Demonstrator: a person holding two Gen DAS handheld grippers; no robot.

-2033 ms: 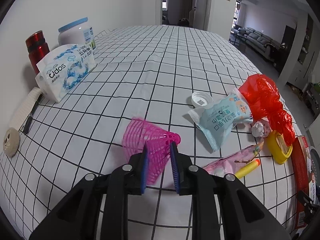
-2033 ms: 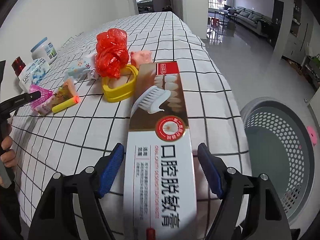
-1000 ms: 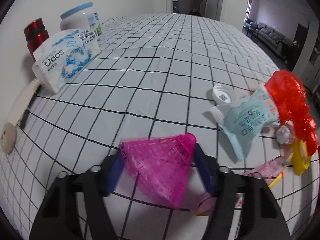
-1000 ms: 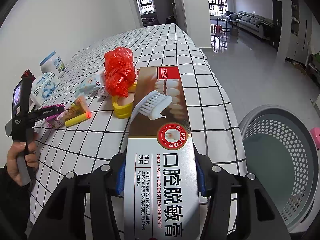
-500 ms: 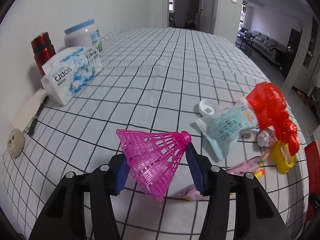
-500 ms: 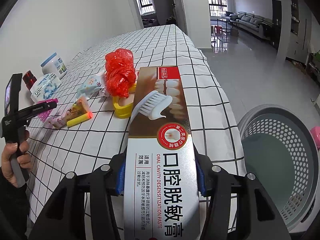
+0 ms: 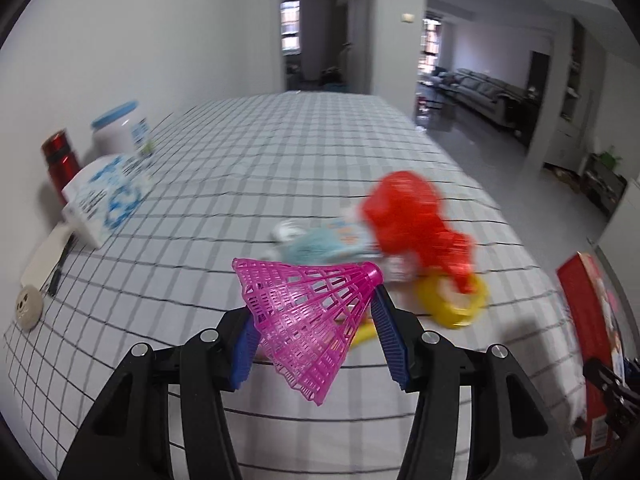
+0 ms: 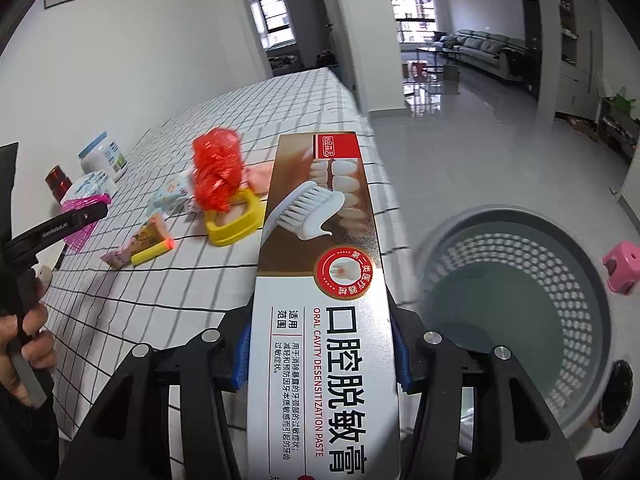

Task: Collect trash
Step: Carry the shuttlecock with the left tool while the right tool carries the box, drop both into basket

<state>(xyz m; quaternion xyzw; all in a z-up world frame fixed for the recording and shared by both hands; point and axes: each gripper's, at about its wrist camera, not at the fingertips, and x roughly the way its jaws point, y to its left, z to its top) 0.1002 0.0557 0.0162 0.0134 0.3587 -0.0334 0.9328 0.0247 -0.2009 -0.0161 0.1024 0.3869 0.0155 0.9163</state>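
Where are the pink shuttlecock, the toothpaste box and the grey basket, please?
pink shuttlecock [image 7: 308, 312], left wrist view, on its mesh skirt.
toothpaste box [image 8: 320, 292], right wrist view, on its printed top face.
grey basket [image 8: 576, 280], right wrist view, on its perforated inner wall.

surface: checked table [image 8: 280, 92] | on it: red bag [image 8: 216, 172], yellow ring [image 8: 236, 220], tissue pack [image 7: 108, 196]

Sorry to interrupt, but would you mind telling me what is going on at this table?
A person is clearing trash off the checked table with a hand-held tool in each hand. The left tool grips a pink shuttlecock lifted off the cloth. The right tool clamps a toothpaste box beside the grey basket on the floor. A red bag, yellow tape holder and wrappers remain.
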